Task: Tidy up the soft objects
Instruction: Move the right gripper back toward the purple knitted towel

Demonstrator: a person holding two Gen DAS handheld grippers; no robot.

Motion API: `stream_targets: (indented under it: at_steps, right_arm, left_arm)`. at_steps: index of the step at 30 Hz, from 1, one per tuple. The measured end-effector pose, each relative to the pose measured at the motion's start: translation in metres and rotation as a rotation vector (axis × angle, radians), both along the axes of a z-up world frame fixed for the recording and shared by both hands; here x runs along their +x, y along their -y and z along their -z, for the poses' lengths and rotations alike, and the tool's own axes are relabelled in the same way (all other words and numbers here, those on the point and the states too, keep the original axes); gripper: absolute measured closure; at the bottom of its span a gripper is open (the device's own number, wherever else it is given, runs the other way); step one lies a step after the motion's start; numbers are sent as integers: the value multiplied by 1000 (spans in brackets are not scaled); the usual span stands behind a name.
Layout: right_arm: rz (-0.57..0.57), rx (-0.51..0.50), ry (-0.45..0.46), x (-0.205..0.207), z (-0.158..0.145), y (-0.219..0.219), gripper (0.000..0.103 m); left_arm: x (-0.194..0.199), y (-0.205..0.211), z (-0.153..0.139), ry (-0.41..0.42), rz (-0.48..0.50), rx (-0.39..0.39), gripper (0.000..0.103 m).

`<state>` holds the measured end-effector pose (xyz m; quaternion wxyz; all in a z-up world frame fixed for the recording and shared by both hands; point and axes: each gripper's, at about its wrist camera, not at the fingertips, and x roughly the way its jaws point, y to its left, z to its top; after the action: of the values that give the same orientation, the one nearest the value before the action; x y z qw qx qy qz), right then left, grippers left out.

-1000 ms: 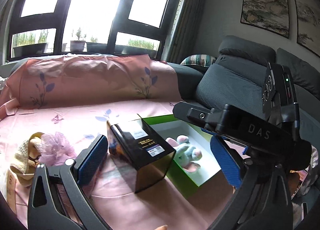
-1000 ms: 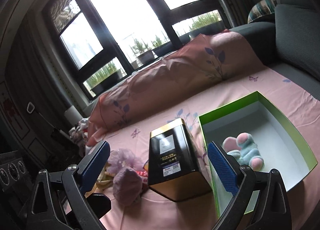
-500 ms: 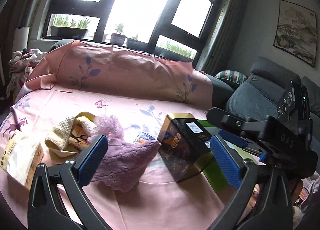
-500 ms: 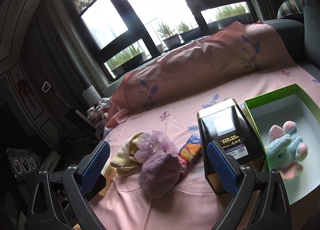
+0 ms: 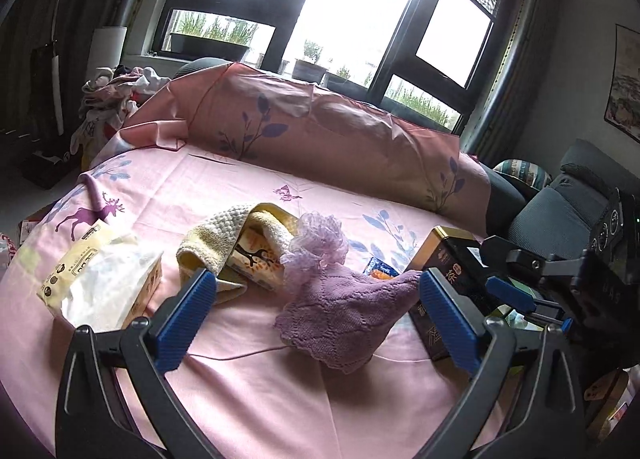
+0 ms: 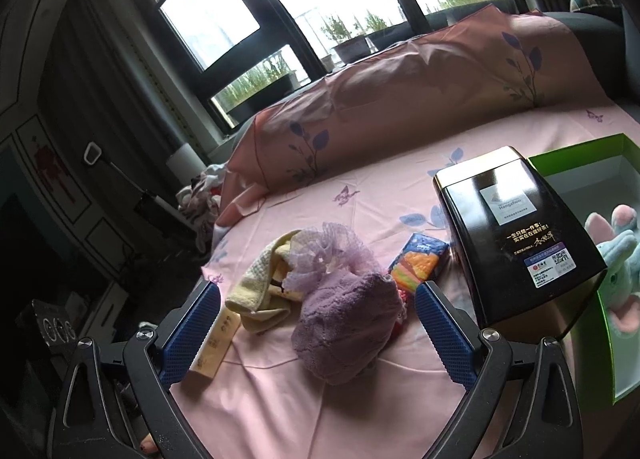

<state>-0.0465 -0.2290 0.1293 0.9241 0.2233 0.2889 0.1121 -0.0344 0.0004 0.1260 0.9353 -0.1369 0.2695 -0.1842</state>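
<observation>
A purple knitted cloth (image 5: pixel 344 311) (image 6: pixel 346 329) lies on the pink sheet, with a lilac mesh pouf (image 5: pixel 318 243) (image 6: pixel 332 255) and a yellow towel (image 5: pixel 224 235) (image 6: pixel 260 287) behind it. A pink-and-blue plush toy (image 6: pixel 616 255) lies in the green-rimmed white box (image 6: pixel 580 157) at right. My left gripper (image 5: pixel 316 311) is open and empty, just in front of the purple cloth. My right gripper (image 6: pixel 318 323) is open and empty, with the cloth between its fingers; it also shows in the left wrist view (image 5: pixel 516 295).
A black tin (image 6: pixel 516 235) (image 5: pixel 448 271) stands between the soft pile and the box. A colourful small packet (image 6: pixel 418 263) lies by it. A tissue pack (image 5: pixel 104 279) lies at left. A cushion under the sheet (image 5: pixel 320 131) backs the bed.
Both views have swung left, away from the box and onto the soft pile. Both grippers have come closer to the purple cloth. Both stay open.
</observation>
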Motion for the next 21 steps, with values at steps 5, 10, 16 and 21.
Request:
stream_targets:
  at_steps: [5,10,16,21]
  right_arm:
    - [-6,-55,-48,7,11,-17,5]
    - [-49,-34,-126,17,26,-24,5]
    - [-68,-94,-108,14,28,-34,5]
    - [-55,-119,-133,16,31,-38,5]
  left_arm:
    - [5,-3,5,-61,2,-1,4]
    - [7,-8,15,-115,-17,25,5]
    - [9,-15,24,-179,-34,42,7]
    - [16,-23,36,-263,-47,20,10]
